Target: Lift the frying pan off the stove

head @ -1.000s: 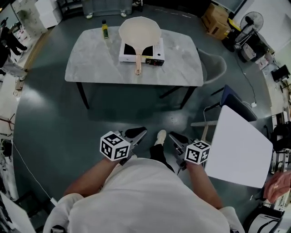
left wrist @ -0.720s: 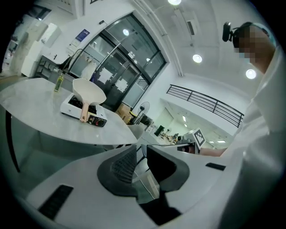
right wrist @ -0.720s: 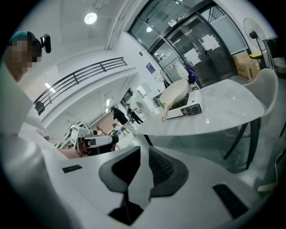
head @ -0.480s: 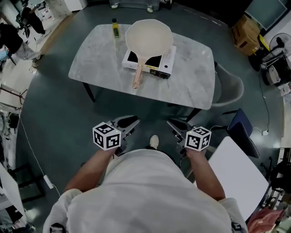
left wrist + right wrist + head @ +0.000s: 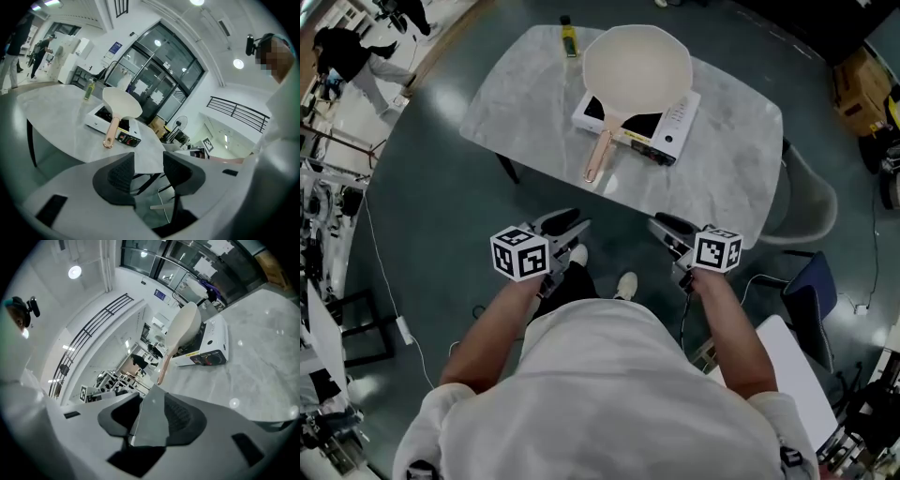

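Observation:
A cream frying pan (image 5: pixel 637 64) sits on a white portable stove (image 5: pixel 673 141) on the marble table (image 5: pixel 520 103), its pinkish handle (image 5: pixel 599 157) pointing toward the near edge. Both grippers are held low in front of the person, short of the table and touching nothing. My left gripper (image 5: pixel 569 224) is opening, with nothing between its jaws. My right gripper (image 5: pixel 664 225) is opening too, also with nothing between them. In the left gripper view the pan (image 5: pixel 121 101) and stove (image 5: pixel 100 121) lie ahead to the left of the left gripper (image 5: pixel 149 171). The right gripper view shows the pan (image 5: pixel 183 327) beyond the right gripper (image 5: pixel 150 420).
A small yellow-green bottle (image 5: pixel 569 38) stands at the table's far edge beside the pan. A grey chair (image 5: pixel 811 202) is tucked at the table's right, and a blue chair (image 5: pixel 814 286) stands nearer. A white board (image 5: pixel 787 370) lies at lower right. Cables run over the floor on the left.
The person has walked closer to the table, which now sits nearer the grippers. Both grippers' jaws have spread apart.

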